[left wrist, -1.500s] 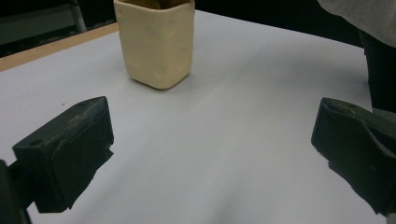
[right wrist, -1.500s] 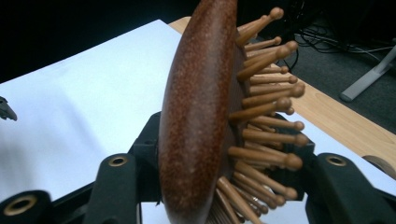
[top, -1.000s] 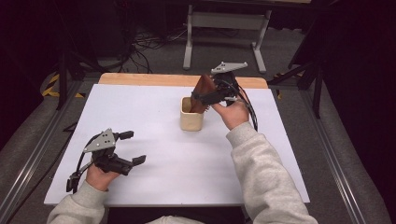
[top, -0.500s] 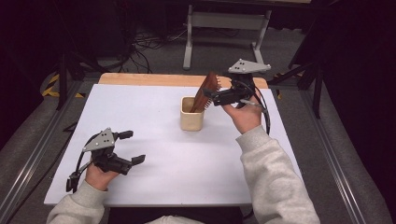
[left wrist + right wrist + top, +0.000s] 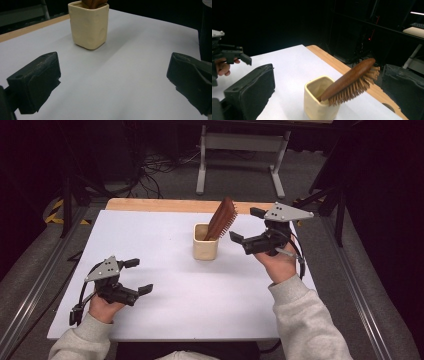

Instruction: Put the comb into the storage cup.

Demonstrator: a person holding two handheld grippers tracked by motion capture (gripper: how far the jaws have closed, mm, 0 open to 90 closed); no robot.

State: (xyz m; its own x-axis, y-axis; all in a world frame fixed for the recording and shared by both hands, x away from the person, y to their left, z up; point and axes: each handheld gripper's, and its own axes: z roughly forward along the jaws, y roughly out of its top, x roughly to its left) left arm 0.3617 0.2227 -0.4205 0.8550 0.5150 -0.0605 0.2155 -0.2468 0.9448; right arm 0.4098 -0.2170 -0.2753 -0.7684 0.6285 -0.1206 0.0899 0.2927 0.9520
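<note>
A cream square cup (image 5: 205, 249) stands on the white table (image 5: 175, 315) right of its middle. A brown wooden hairbrush (image 5: 223, 217) leans in the cup handle down, head up and tilted right, bristles facing right. My right gripper (image 5: 245, 225) hangs open just right of the brush, apart from it. In the right gripper view the brush (image 5: 352, 80) and cup (image 5: 318, 103) lie ahead between the spread jaws of that gripper (image 5: 328, 87). My left gripper (image 5: 140, 276) rests open near the front left. Its own view has its jaws (image 5: 113, 82) wide apart, the cup (image 5: 89, 25) farther off.
A wooden strip (image 5: 150, 205) runs along the table's far edge. Beyond it stands a grey metal frame (image 5: 240, 150) on the floor, with cables beside it. Metal rails flank the table on both sides. The left hand's gripper (image 5: 237, 57) appears far left in the right gripper view.
My right gripper has let go of the hairbrush and drawn back to the right. The brush now leans in the cup by itself. The left gripper has not moved.
</note>
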